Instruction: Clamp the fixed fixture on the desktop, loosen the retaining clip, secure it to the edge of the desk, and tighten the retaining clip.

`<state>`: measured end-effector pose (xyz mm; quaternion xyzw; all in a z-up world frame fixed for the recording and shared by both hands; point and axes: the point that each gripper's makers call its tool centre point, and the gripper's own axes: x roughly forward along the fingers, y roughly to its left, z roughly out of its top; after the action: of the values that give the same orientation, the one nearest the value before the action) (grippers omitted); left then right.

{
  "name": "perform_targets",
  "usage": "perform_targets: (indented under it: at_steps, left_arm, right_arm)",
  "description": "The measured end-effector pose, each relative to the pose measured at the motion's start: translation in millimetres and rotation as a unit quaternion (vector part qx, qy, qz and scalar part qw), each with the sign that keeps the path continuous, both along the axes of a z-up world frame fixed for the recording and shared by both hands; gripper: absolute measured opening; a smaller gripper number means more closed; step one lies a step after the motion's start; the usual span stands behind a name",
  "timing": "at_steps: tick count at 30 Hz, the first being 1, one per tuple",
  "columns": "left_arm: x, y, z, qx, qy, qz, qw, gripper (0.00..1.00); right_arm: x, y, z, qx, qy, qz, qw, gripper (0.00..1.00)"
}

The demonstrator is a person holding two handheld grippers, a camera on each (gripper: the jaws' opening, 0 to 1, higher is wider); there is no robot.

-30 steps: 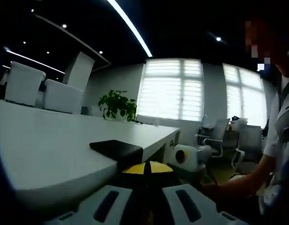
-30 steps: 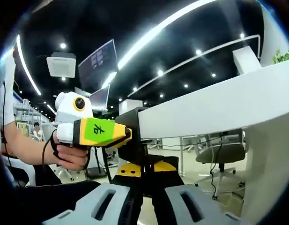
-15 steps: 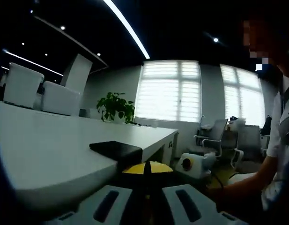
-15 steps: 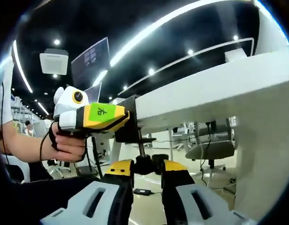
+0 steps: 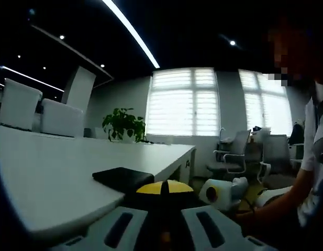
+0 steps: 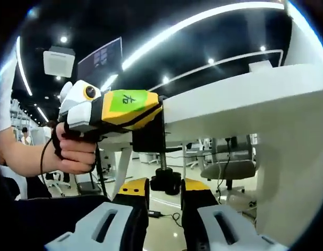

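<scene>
Left gripper view, L to R: white desk [image 5: 56,172] runs off to the left. Fixture's black top pad [image 5: 123,178] lies flat on the desk edge, just ahead of and touching the left gripper [image 5: 162,194]. Jaws pressed together on the fixture body, no gap between the yellow tips. Potted plant [image 5: 122,125] far back on the desk, well clear. Office chairs [image 5: 232,154] by the windows. Person's arm [image 5: 276,209] low at right.

Right gripper view, L to R: hand [image 6: 75,151] holding the left gripper [image 6: 117,107], nose against the fixture [image 6: 149,137] at the desk edge [image 6: 229,104]. Below the desktop the screw shaft drops to the black knob [image 6: 166,181], long axis approx vertical. Right gripper [image 6: 165,189] sits under it, yellow tips either side of the knob, close or touching; can't tell for sure if pinching.

Judgement: fixture already straddles the edge; tightening is what's left. Key relation: knob straight ahead between right jaws, shaft axis in line w/ them, so a wrist roll would turn it. Desk underside and the leg at right sit close, may limit swing.
</scene>
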<state>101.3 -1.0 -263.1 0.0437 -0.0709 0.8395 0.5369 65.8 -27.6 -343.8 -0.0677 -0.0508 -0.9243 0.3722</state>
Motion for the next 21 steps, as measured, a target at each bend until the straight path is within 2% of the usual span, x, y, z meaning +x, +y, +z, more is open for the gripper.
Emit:
perform_targets:
  at_steps: [5, 12, 21]
  left_arm:
    - [-1.6, -1.6, 0.0, 0.002, 0.003, -0.001, 1.0000, 0.01]
    - [-5.9, -2.8, -0.8, 0.002, 0.004, 0.004, 1.0000, 0.01]
    - [-6.9, -5.8, -4.0, 0.007, -0.016, 0.002, 0.9998, 0.01]
  right_arm:
    - [1.8, -5.9, 1.2, 0.020, 0.014, -0.002, 0.9997, 0.22]
    - [5.3, -4.7, 3.3, 0.050, 0.025, -0.036, 0.9978, 0.21]
    - [6.1, -3.6, 4.3, 0.051, 0.033, -0.017, 0.9980, 0.16]
